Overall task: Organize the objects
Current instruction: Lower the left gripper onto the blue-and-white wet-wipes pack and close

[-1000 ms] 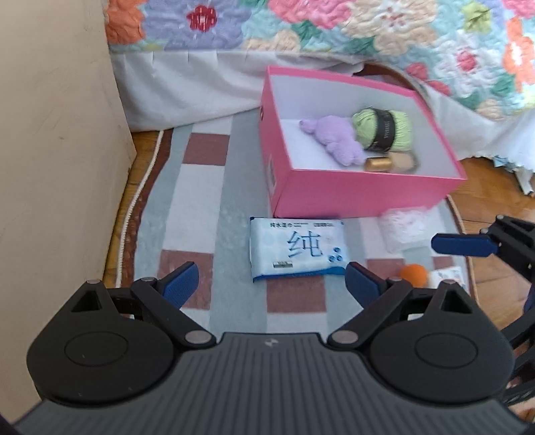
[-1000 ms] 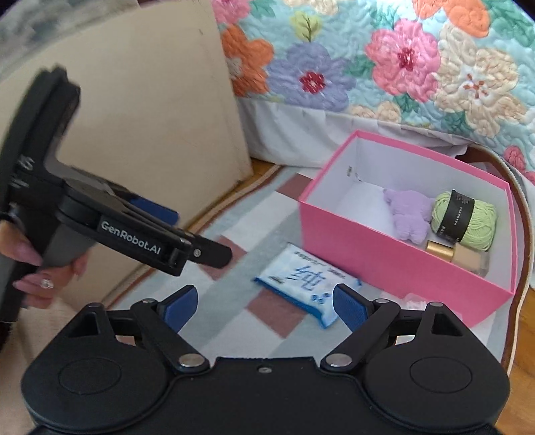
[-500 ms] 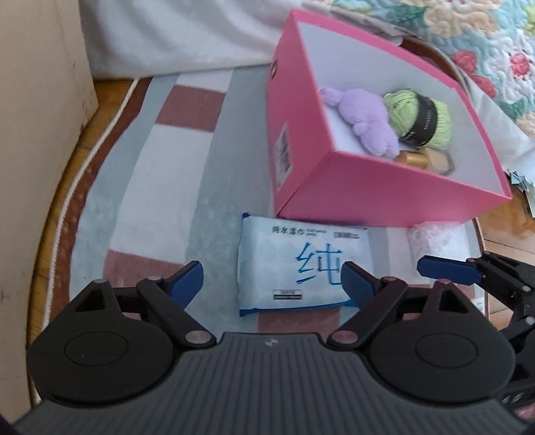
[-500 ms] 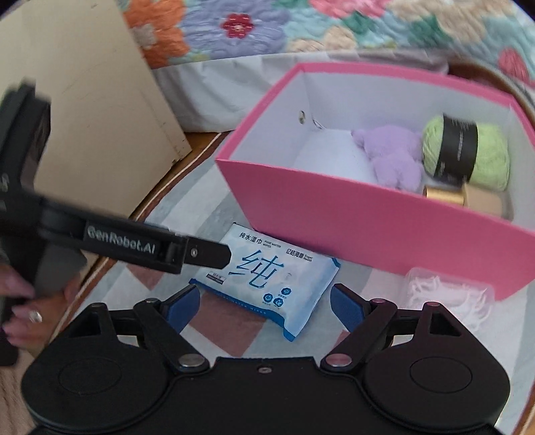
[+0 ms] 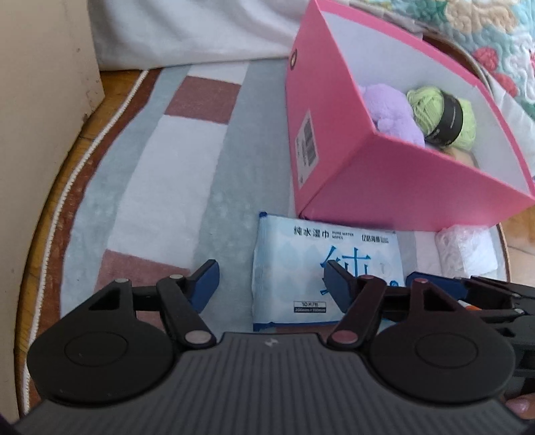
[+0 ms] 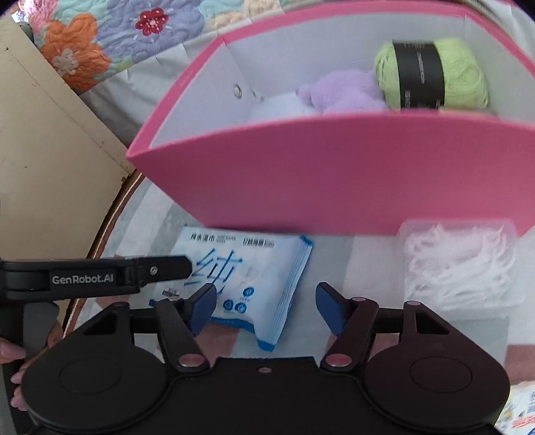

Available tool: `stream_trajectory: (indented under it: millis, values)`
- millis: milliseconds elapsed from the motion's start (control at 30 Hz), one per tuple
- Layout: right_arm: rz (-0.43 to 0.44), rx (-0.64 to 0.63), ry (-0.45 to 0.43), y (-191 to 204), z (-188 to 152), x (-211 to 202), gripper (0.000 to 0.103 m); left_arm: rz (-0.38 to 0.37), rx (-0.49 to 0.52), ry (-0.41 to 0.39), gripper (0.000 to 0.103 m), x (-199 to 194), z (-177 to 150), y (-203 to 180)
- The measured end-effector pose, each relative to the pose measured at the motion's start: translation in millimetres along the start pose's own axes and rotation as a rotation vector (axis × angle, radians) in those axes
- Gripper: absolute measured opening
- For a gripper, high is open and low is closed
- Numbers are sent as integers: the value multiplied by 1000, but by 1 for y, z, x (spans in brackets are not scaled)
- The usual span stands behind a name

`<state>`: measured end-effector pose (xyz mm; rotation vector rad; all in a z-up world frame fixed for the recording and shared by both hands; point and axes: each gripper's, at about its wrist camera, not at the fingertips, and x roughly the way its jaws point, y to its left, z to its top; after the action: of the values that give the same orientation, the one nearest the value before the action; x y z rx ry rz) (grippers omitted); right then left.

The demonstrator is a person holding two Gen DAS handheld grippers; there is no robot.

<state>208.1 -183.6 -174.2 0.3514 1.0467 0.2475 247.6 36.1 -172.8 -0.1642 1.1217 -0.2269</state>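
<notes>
A white-and-blue wet wipes pack (image 5: 301,267) (image 6: 257,267) lies flat on the rug in front of the pink box (image 5: 384,180) (image 6: 334,174). Inside the box are a purple plush (image 5: 391,113) (image 6: 341,92) and a green yarn ball (image 5: 441,117) (image 6: 431,73). My left gripper (image 5: 271,284) hangs low over the pack's left half, jaws closing, pads not pressing it. My right gripper (image 6: 265,308) is over the pack's right end, jaws also closing, the pack between them but not squeezed. The left gripper's finger (image 6: 160,267) crosses the pack in the right wrist view.
A clear bag of white floss picks (image 5: 468,247) (image 6: 458,264) lies right of the pack, by the box. A beige panel (image 5: 43,100) stands on the left. A bed with a white skirt (image 5: 187,30) and floral quilt is behind. The checked rug (image 5: 160,174) ends at wood floor.
Both grippers have come down close over the wipes pack and their jaws have narrowed. The right gripper has rolled, so the box now looks level in its view.
</notes>
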Motion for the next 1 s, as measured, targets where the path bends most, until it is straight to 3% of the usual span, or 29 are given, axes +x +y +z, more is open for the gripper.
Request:
stream_trajectory:
  millis: [33,67,100,133,200,333,533,833,1000]
  values:
    - [3,-5,-4,1,-2,-1,65,4,-4,-12,65,1,0,-2]
    - [12,-14,0,1,-2,0,58,1,-3,-13,57,0,0,-4]
    - [19,-21,7,2,-3,0,52,-46,-24,-7,50,0,0,-4]
    - [14,-29,17,4,-4,0,51,-102,-73,16,50,1,-1,0]
    - [-14,-52,33,7,-6,-3,48,-130,-126,32,48,1,-5,2]
    - [-9,-67,95,10,-17,-11,49,-177,-163,82,47,-2,-15,1]
    - [-63,-144,112,16,-37,-20,62,-180,-172,114,42,-3,-28,-15]
    - [-32,-82,62,4,-46,-23,63,-103,-57,98,43,-4,-32,-36]
    - [-15,16,9,-7,-50,-29,67,-115,-48,91,44,-4,-32,-35]
